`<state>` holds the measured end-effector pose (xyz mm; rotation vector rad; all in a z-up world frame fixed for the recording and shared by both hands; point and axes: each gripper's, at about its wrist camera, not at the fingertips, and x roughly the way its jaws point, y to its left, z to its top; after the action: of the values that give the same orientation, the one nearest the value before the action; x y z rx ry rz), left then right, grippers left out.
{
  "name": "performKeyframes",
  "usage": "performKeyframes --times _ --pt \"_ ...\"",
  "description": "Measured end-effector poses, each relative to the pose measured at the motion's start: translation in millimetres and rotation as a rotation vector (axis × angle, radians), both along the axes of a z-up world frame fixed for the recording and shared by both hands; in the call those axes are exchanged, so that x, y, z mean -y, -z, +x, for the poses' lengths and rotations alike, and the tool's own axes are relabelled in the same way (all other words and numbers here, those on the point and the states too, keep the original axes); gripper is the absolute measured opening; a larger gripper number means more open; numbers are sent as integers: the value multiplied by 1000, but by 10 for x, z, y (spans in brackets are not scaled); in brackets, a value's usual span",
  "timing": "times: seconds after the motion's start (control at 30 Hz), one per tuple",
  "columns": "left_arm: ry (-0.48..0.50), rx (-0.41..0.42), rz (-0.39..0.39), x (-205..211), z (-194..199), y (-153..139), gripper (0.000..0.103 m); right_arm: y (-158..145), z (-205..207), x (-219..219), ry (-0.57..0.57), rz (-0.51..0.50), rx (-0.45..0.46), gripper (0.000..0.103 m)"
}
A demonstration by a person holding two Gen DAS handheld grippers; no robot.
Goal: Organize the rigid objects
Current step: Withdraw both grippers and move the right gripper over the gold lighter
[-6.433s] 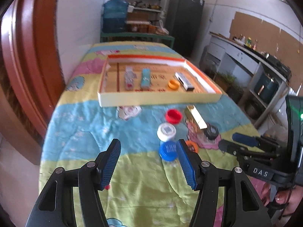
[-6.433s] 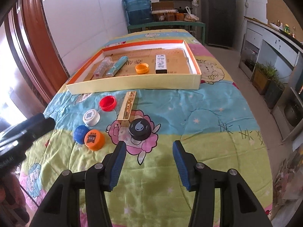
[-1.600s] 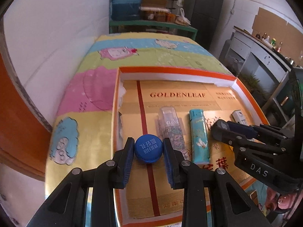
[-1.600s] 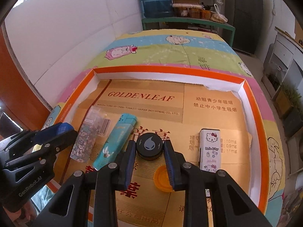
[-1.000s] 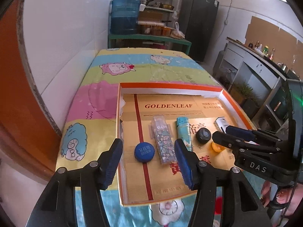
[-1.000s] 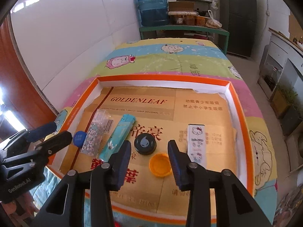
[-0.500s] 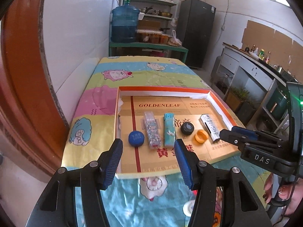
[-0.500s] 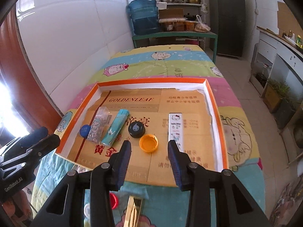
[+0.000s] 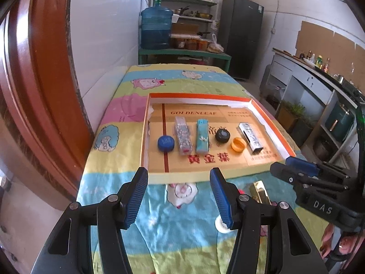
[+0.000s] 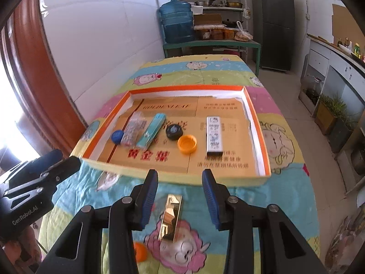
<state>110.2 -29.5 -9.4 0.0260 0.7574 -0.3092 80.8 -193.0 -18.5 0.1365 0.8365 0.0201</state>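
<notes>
Both handheld tools hang above a cartoon-print tablecloth (image 10: 280,205) with jaws spread and nothing between them: the left gripper (image 9: 179,196) over the near wall of a shallow cardboard tray (image 10: 262,137), the right gripper (image 10: 180,197) over a shiny gold bar (image 10: 170,217) lying on a pink sheep motif. Ribbed blue pads (image 9: 136,196) line the black plastic fingers; the right tool's body reads "DAS", the left's "GenRobot.AI". Inside the orange-rimmed tray, printed "GOLDENLEAF" with red Chinese characters, lie in a row a round blue cap (image 9: 165,143), a clear patterned lighter (image 9: 182,134), a teal lighter (image 9: 202,135), a black round lid (image 9: 222,135), an orange cap (image 9: 238,144) open side up, and a silvery-white rectangular pack (image 9: 250,137). A white cap (image 9: 220,225) and another orange cap (image 10: 140,252) rest on the cloth, outside the tray
</notes>
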Motion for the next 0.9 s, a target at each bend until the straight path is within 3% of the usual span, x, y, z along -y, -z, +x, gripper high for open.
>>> performKeyframes --times 0.53,0.9 --pt "9 4 17 44 -290 60 58 160 -256 18 20 12 -38 40" --pt "40 -52 9 119 -296 283 58 332 -254 9 20 22 -76 40"
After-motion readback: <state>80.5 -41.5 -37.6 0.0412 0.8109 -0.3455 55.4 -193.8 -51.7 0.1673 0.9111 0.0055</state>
